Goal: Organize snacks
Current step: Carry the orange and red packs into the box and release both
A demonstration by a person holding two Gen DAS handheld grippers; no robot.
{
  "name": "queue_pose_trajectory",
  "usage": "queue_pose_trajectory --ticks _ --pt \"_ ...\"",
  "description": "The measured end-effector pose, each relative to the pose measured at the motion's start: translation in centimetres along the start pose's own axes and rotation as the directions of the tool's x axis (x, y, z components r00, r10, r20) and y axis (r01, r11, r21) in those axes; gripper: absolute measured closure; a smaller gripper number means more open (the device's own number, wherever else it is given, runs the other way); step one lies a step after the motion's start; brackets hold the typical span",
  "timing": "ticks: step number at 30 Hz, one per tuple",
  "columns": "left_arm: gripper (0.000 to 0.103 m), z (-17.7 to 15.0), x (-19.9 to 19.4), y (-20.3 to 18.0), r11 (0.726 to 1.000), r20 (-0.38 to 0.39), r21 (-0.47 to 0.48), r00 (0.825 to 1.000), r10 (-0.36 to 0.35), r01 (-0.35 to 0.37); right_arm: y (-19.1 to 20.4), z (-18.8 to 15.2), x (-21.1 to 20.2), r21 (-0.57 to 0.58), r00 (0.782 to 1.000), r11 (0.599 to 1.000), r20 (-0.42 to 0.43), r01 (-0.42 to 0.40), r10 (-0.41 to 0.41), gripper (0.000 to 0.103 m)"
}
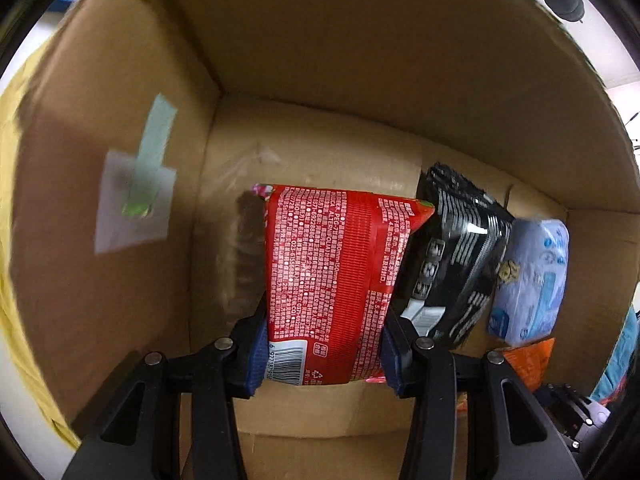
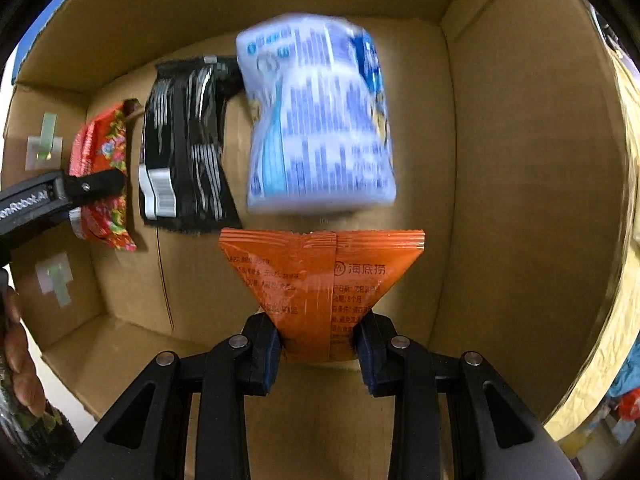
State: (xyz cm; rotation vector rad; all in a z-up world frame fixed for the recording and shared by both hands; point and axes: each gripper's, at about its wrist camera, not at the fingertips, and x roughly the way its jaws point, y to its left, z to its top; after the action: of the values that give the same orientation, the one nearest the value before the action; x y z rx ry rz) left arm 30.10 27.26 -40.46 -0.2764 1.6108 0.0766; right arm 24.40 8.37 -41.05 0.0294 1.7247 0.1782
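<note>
While both grippers reach into the cardboard box [image 2: 520, 160], a blue packet [image 2: 320, 120] lies at twelve o'clock, a black packet [image 2: 184, 140] at ten. The right gripper [image 2: 320, 344] pinches an orange packet [image 2: 320, 280] printed 海底捞 (near six o'clock); the left gripper [image 1: 322, 344] clamps a red packet [image 1: 332, 276], barcode showing.

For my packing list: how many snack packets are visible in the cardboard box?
4: red packet in left gripper, black packet beside it, blue packet farther right, orange packet in right gripper.
</note>
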Motion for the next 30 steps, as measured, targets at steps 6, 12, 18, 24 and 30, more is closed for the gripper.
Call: queue_pose_trajectory --ticks 6,12,18,24,30 --pt "0.06 0.7 -0.3 -0.1 1.0 0.008 0.014 1.0 0.011 -0.011 0.1 2.0 -0.7 0.003 0.998 0.999 0.043 0.038 -0.038 0.069" --pt "0.059 -0.5 -0.3 0.0 0.999 0.013 0.034 1.0 0.026 -0.026 0.3 3.0 -1.1 -0.009 0.997 0.998 0.054 0.063 -0.062 0.066" --pt "0.059 -0.8 0.0 0.1 0.999 0.009 0.037 1.0 0.028 -0.029 -0.6 3.5 -0.4 0.007 0.996 0.997 0.039 0.076 -0.077 0.053" --pt "0.057 -0.5 -0.7 -0.2 0.999 0.004 0.03 0.999 0.036 -0.036 -1.3 3.5 -0.5 0.013 0.996 0.997 0.032 0.081 -0.082 0.051" --pt "0.049 -1.1 -1.8 0.4 0.999 0.026 0.008 0.999 0.038 -0.038 -0.4 3.1 -1.4 -0.001 0.994 0.995 0.037 0.099 -0.098 0.039"
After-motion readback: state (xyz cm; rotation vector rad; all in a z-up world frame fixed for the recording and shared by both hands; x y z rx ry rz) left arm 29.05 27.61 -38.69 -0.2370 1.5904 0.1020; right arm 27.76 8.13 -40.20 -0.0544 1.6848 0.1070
